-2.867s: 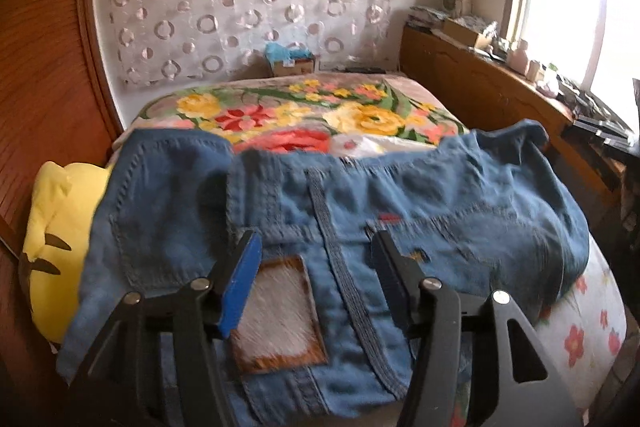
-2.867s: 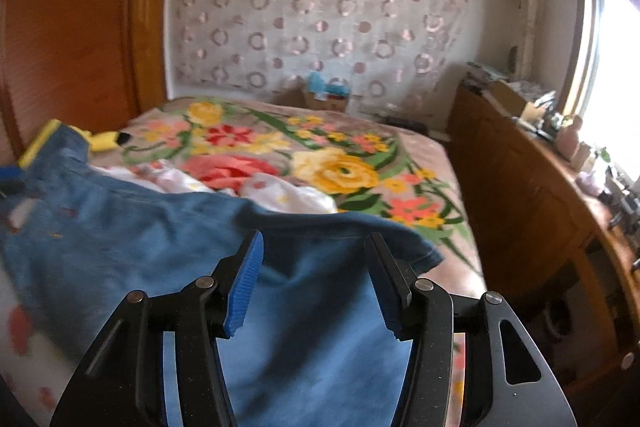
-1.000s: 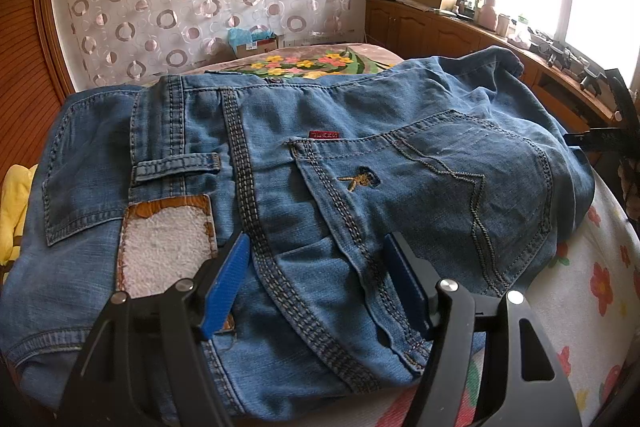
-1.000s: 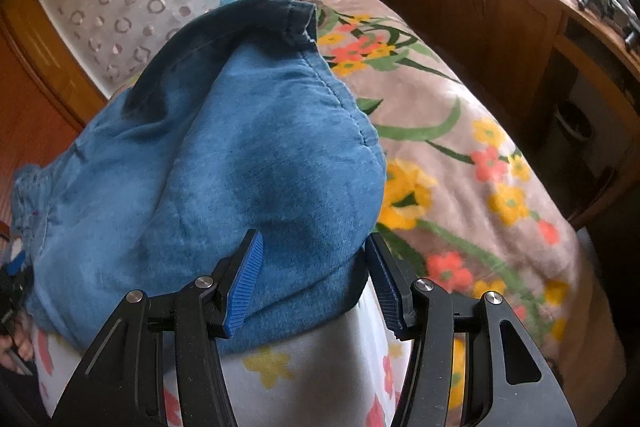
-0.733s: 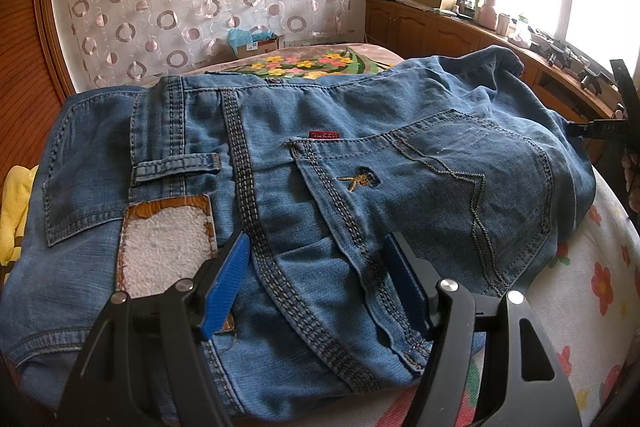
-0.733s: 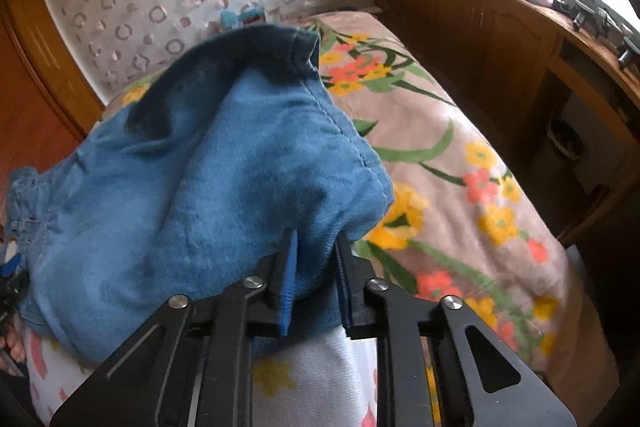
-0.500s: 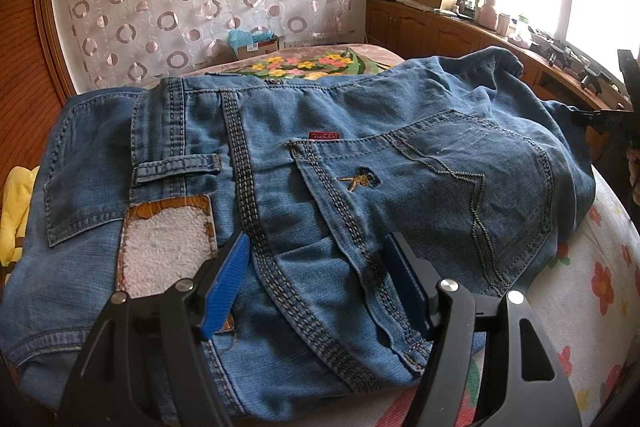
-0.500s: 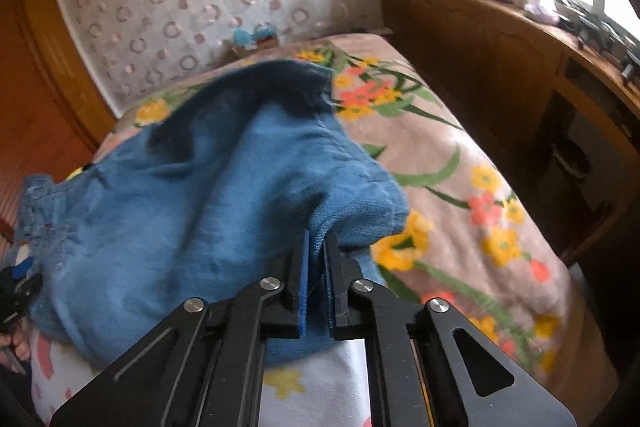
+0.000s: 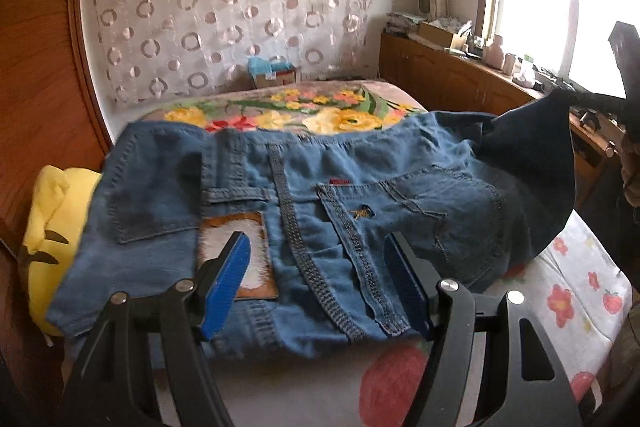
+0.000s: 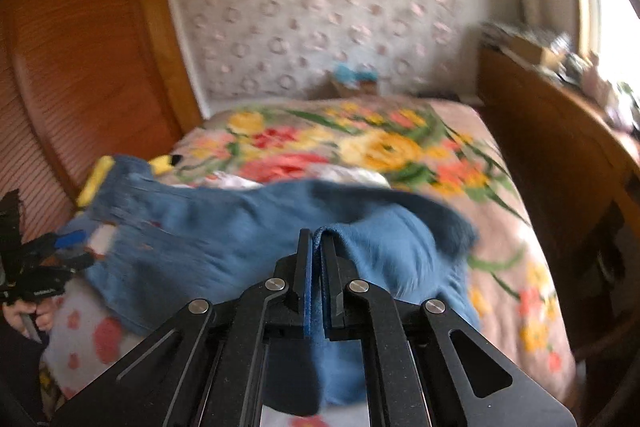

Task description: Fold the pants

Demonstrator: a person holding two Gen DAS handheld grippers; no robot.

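Floral bed (image 10: 500, 187), pants (image 10: 240, 235) edge in right tool (image 10: 316, 239).

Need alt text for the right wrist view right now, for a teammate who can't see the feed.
The right hand-held gripper is shut on a fold of the blue jeans, lifting that end above the floral bedspread. At the left edge, the left hand-held gripper sits open at the waistband end. The picture is motion-blurred.

You're looking at blue denim pants (image 9: 304, 187) lying on a flower-patterned pink bedspread (image 10: 400, 143), a bright yellow plush toy (image 9: 52, 223) showing at left.
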